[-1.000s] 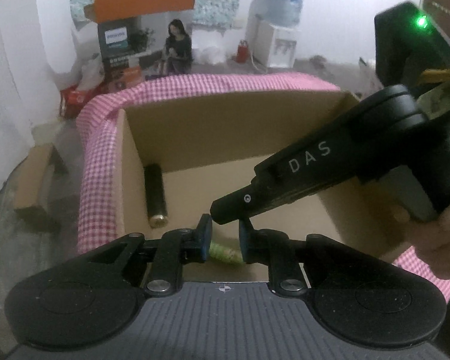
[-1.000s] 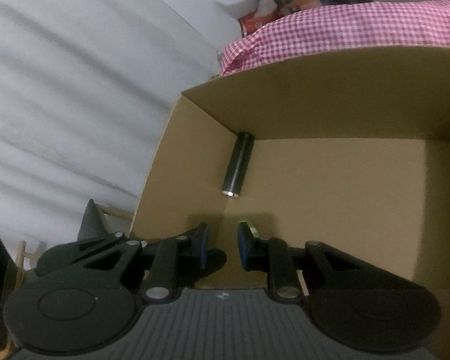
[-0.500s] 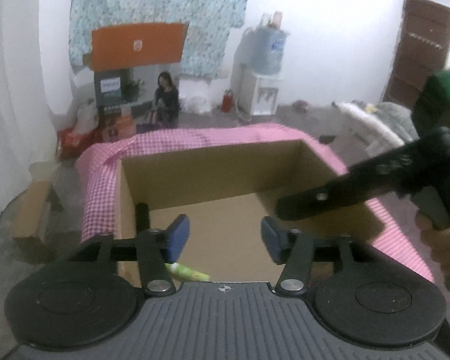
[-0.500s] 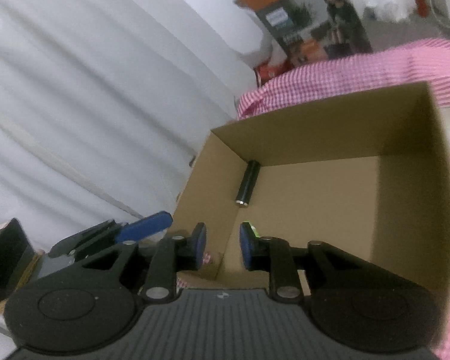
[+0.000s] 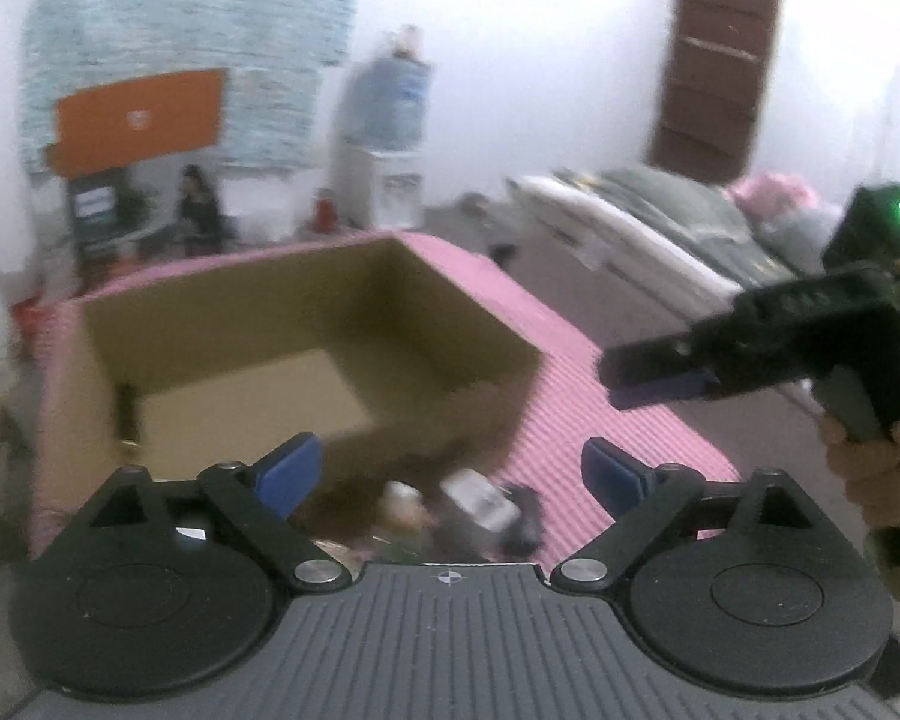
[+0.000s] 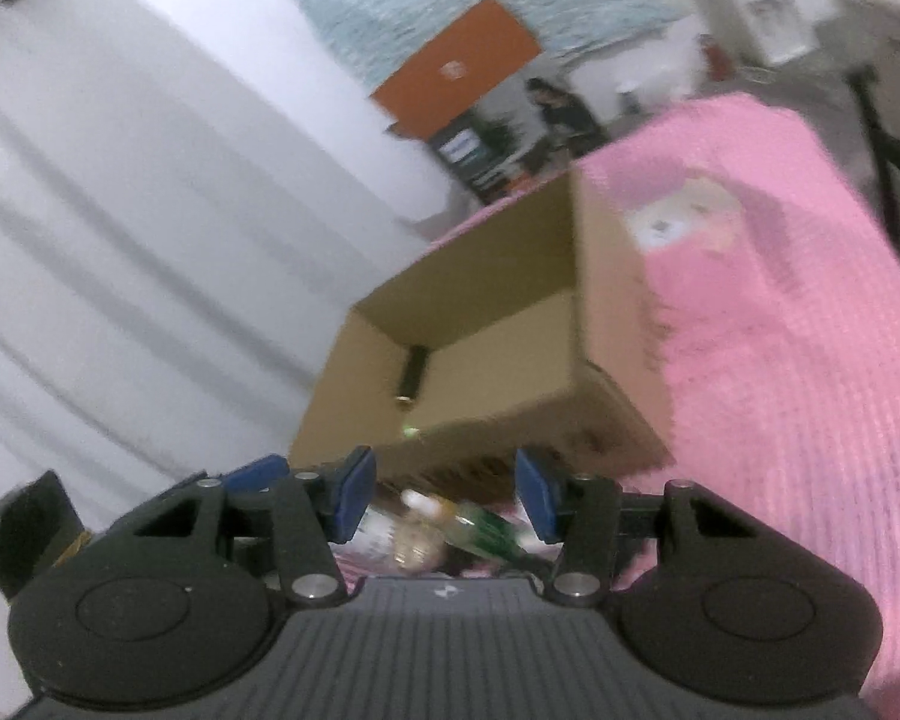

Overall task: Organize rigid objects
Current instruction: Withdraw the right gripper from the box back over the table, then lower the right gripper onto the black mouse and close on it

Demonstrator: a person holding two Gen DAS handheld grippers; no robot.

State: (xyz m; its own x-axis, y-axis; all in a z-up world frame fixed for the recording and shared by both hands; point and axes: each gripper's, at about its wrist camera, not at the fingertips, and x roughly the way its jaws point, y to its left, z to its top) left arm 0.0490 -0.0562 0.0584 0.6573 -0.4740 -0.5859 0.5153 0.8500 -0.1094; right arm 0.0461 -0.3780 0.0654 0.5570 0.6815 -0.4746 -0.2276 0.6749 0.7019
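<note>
One cardboard box [image 6: 498, 324], two opening grippers [image 5: 450, 471]

Matt brown cardboard box [image 5: 306, 324] on pink woven cloth [image 5: 600, 408]; black tube [image 6: 413, 373], metal-tipped; gripper fingers [image 6: 351, 495] with blue rubbery pads.

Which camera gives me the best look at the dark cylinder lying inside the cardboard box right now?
The right wrist view. It shows the whole dark cylinder lying on the floor of the cardboard box by the left wall, metal end nearest the camera. The left wrist view catches only a blurred sliver of it behind the box's near left corner.
</note>
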